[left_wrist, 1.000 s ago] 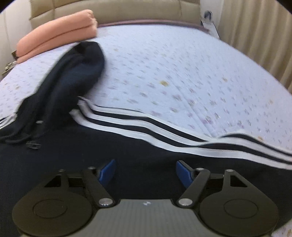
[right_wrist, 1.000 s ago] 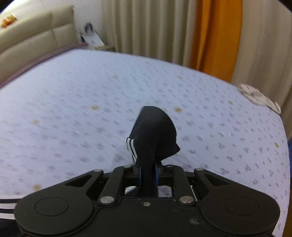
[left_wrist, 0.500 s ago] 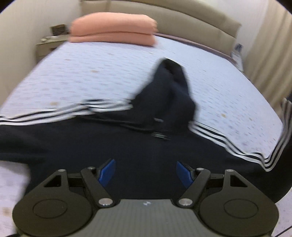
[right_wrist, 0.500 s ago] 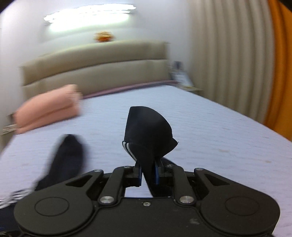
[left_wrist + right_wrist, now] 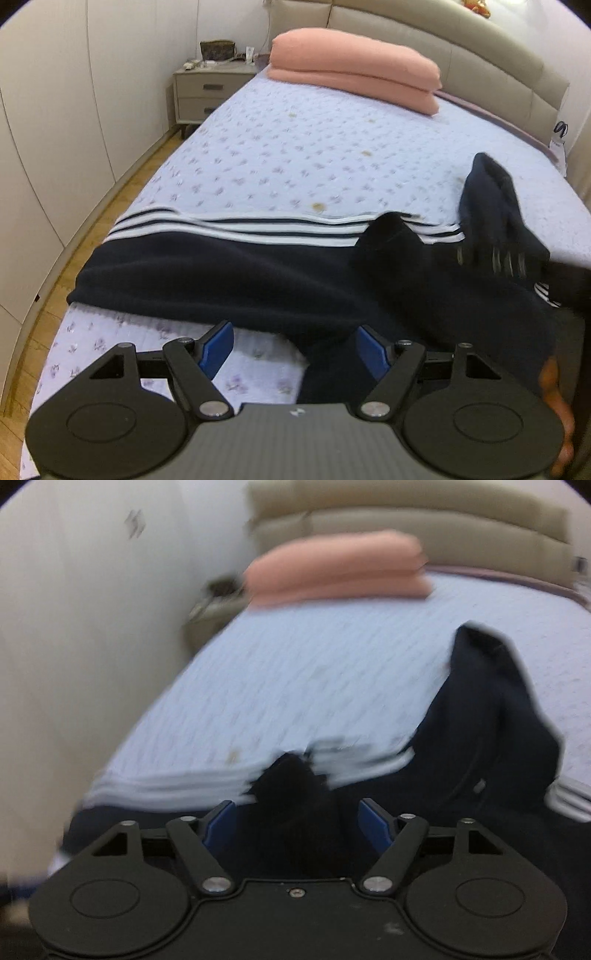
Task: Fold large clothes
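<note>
A garment (image 5: 229,273) lies across the near end of the bed (image 5: 295,158), its hood (image 5: 495,206) lying out toward two o'clock. A folded blanket (image 5: 354,74) rests at the twelve o'clock end against the headboard (image 5: 443,48). A nightstand (image 5: 207,92) stands beside the bed at eleven o'clock.

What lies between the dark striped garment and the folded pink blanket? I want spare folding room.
In the left wrist view, only bare floral bedspread lies between the dark striped garment and the pink blanket.
</note>
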A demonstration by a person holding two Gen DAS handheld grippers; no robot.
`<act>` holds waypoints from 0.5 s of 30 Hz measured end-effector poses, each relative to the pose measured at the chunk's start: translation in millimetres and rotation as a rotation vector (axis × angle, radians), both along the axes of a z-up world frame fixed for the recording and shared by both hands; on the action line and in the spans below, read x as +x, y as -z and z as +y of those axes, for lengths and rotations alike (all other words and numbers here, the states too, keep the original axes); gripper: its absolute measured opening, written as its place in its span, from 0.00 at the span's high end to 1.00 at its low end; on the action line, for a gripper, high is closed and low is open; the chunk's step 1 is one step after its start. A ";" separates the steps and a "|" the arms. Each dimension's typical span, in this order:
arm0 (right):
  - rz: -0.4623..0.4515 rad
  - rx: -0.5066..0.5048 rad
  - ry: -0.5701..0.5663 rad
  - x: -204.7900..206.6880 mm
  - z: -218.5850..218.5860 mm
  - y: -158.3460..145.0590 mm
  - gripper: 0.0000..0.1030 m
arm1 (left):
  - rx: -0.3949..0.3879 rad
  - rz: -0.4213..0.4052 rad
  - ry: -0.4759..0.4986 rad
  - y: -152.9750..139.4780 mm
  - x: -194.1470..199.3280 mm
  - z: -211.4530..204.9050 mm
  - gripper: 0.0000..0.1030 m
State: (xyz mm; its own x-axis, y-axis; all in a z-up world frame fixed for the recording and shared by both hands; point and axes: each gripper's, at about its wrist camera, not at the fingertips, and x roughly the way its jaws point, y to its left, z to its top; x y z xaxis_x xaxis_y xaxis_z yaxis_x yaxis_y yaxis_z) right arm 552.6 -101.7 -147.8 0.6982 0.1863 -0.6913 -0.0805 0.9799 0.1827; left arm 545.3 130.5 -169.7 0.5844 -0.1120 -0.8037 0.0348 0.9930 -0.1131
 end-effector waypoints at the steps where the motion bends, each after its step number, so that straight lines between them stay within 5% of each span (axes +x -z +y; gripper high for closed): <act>1: -0.001 -0.019 0.013 -11.2 -7.2 1.4 0.16 | -0.007 0.009 0.009 4.2 3.4 2.2 0.27; 4: 0.020 -0.065 0.150 -44.1 -46.9 2.9 0.18 | -0.059 0.010 0.050 12.2 19.7 -2.2 0.27; 6: 0.066 -0.120 0.288 -54.8 -89.1 8.9 0.39 | -0.114 0.000 0.081 15.2 35.5 -10.5 0.27; 7: 0.104 -0.145 0.367 -59.7 -112.3 13.5 0.63 | -0.138 -0.002 0.095 16.9 46.5 -16.3 0.27; 8: 0.141 -0.157 0.425 -61.1 -129.3 17.2 0.77 | -0.165 -0.005 0.102 18.8 59.5 -21.7 0.27; 12: 0.203 -0.153 0.592 -69.4 -182.2 37.4 0.79 | -0.239 0.063 0.128 39.5 108.2 -46.9 0.29; 15: 0.279 -0.169 0.607 -65.9 -190.0 56.1 0.79 | -0.249 0.162 0.131 63.6 138.7 -60.8 0.44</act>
State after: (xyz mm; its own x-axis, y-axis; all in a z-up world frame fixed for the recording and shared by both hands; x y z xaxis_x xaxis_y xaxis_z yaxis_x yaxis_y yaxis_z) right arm 486.7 -291.7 -203.8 0.4364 -0.3078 -0.8455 0.5192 0.8536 -0.0428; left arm 684.0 69.6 -233.3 0.4186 -0.3831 -0.8234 0.1224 0.9222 -0.3668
